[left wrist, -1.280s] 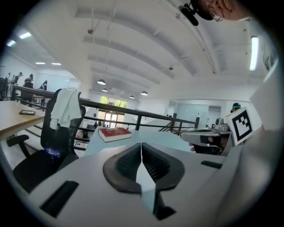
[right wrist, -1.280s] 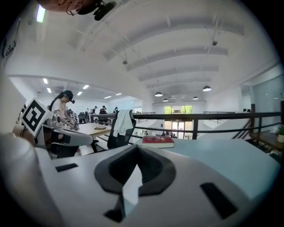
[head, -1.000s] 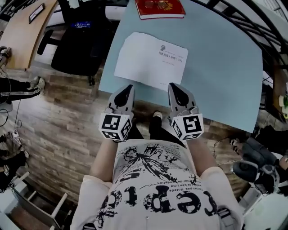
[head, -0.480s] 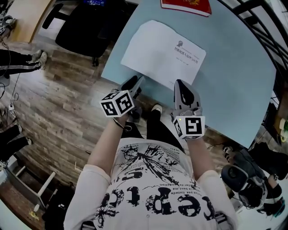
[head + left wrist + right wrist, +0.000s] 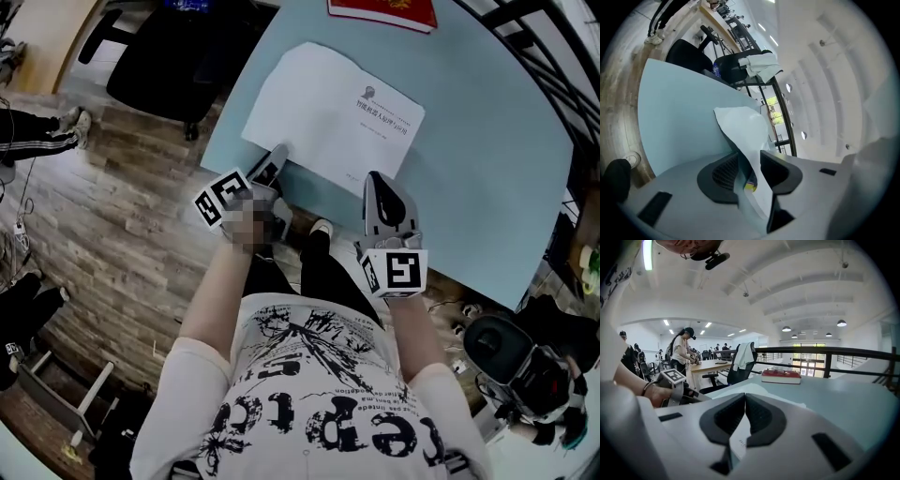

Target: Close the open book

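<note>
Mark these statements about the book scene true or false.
1. A red book lies at the far side of the table, apart from the open book. True.
2. The left gripper has a page between its jaws. True; the jaws are opening.
3. The book is already closed. False: it lies open, white pages up.
4. The right gripper has its jaws wide apart. False: their tips meet.
5. The table is dark wood. False: it is light blue.

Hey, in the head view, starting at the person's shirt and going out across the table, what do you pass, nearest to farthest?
printed shirt → right gripper → open white book → red book
</note>
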A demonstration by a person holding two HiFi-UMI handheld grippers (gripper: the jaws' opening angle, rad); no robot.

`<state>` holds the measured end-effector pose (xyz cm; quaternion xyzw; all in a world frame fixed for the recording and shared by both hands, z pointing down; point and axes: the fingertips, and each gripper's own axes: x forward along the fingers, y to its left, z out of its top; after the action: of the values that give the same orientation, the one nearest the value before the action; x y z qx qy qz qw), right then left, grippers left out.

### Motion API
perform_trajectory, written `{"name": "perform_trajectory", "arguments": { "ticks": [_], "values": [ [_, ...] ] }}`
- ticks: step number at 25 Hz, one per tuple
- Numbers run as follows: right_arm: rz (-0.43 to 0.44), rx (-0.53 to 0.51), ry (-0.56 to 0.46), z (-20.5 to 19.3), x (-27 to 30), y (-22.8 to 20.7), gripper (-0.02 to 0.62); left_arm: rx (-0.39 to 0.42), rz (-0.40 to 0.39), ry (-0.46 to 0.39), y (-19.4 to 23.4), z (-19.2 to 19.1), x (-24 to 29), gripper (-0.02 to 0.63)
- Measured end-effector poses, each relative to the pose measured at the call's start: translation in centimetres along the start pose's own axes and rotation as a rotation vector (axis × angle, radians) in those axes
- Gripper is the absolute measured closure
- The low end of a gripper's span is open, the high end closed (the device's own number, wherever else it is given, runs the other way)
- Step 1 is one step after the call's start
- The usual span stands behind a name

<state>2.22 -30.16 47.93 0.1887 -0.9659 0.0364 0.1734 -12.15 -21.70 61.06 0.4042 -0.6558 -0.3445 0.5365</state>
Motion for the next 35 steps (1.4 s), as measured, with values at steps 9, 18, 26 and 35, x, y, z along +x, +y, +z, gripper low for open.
{"name": "perform_trajectory", "arguments": {
  "ticks": [9,18,26,35],
  "values": [
    [-0.044,-0.024,0.011,-0.3,-2.1,-1.7,0.588,0.046,-0.088,-0.067,-3.0,0.3,-1.1,0.581],
    [-0.068,-0.023,-0.017,0.4,-5.4,-3.9,0.588,0.473,-0.115,0.006,-7.5,-4.0,-1.8,0.583],
    [-0.071,-0.020,0.002,-0.1,-7.5,-6.7,0.588,0.741,-0.121,0.179,-8.8,-10.4,0.5,0.581],
    [-0.100,0.007,0.043,-2.6,-8.9,-9.5,0.588,0.883,-0.009,0.305,-5.7,-14.3,3.2,0.580]
  ]
}}
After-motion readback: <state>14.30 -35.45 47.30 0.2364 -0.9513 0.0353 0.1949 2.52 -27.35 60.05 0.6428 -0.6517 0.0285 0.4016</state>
